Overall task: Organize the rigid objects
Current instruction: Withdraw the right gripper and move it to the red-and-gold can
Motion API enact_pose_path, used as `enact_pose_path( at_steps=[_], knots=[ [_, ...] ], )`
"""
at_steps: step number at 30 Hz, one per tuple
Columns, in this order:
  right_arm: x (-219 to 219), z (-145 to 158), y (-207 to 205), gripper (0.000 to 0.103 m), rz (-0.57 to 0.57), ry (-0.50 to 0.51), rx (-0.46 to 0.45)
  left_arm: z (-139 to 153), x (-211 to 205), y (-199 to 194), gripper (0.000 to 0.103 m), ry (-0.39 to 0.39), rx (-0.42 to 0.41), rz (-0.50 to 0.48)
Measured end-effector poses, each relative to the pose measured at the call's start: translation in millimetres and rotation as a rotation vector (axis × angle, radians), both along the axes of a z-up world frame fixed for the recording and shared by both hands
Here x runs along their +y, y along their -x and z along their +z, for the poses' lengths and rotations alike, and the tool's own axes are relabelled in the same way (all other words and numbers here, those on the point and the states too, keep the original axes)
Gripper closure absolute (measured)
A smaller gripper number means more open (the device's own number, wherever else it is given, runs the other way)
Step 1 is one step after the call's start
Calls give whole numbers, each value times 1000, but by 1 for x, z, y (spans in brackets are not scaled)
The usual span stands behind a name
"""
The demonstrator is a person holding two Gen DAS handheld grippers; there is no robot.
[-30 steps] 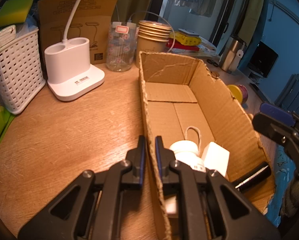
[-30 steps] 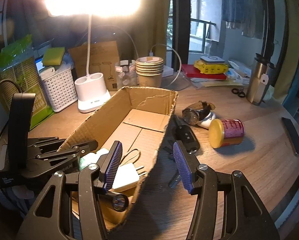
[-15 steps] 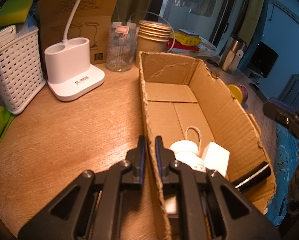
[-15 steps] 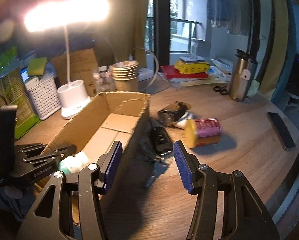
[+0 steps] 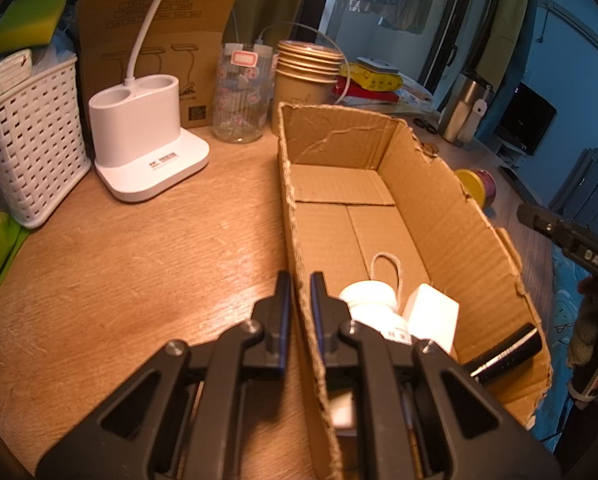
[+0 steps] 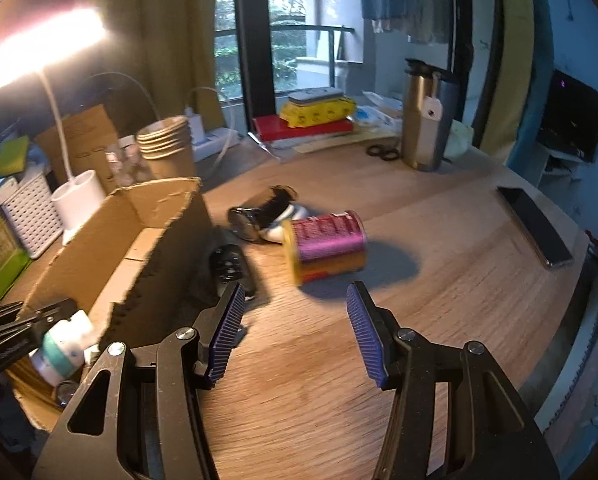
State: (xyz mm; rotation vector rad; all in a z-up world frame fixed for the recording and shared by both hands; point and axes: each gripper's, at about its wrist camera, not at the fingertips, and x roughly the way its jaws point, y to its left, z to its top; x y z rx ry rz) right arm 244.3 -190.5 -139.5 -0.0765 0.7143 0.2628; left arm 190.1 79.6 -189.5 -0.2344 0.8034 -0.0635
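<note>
Cardboard box (image 5: 451, 216): on the bench (image 5: 139, 272), open-topped, already holding a white bottle (image 5: 373, 304), a white charger (image 5: 433, 318) and a dark tube (image 5: 507, 354).
Left gripper (image 5: 300, 292): pinching the box's near side wall, one finger outside, one inside; it looks to be steadying the box.
Right gripper (image 6: 293, 312): spread, nothing between the fingers, over bare bench.
Loose items: black key fob (image 6: 231, 266) just beside the box, wristwatch (image 6: 259, 216) behind it, purple can (image 6: 325, 246) on its side.
Step in hand: reaching for the next item, I'd say the can.
Next move: advance, straddle the can's round body, close squarely or it may roll.
Change: right gripper swung away from the box toward the can, jaws just opening further; left unmoved.
</note>
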Motion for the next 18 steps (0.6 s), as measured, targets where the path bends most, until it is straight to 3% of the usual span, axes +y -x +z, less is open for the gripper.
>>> enact_pose_path(
  at_steps=[1,6,18],
  knots=[
    [-2,-2,-2,35,-6,-3,0,0,0,0,92,0,0,0],
    [-8,-10,-17,23,-4,-21,3,0,0,0,92,0,0,0],
    [-18,-20,-57,23,1,5,13,0,0,0,92,0,0,0]
  ],
)
